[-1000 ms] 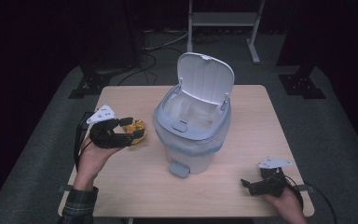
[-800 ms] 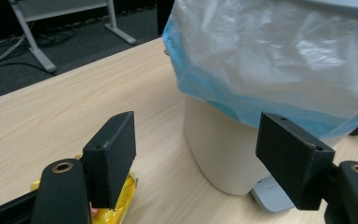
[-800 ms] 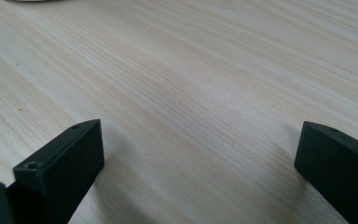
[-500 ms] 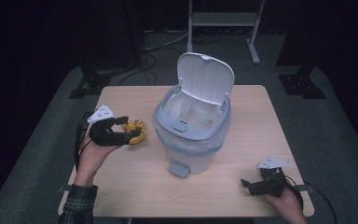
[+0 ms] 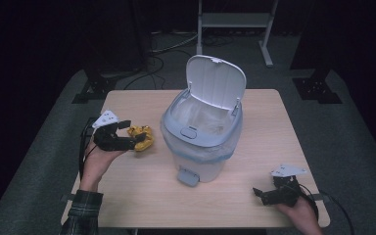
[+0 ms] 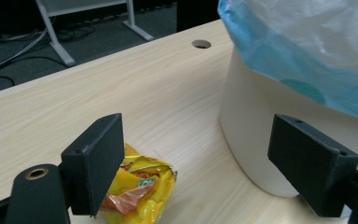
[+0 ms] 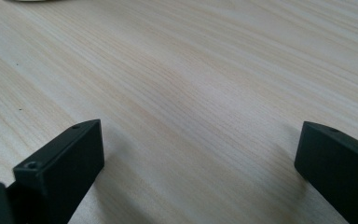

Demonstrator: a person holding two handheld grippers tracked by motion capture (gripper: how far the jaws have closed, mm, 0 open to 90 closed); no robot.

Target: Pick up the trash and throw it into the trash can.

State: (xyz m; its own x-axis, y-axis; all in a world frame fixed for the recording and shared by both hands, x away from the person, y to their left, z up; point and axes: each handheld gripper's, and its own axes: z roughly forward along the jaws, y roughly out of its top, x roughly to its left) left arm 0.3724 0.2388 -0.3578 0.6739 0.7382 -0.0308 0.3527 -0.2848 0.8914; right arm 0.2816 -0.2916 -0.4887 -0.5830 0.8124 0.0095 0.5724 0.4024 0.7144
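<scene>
Both grippers' fingers stay apart; the left gripper (image 5: pixel 133 133) has edged nearer the yellow wrapper (image 5: pixel 142 137), not gripping it.

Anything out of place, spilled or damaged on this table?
One crumpled yellow wrapper lies loose on the table left of the open bin, by the open left gripper. It looks like litter not yet binned. Nothing is spilled or broken; the right gripper is open, holding nothing.

Left gripper (image 5: pixel 136 133) perhaps nearer — wrapper (image 5: pixel 142 138).
</scene>
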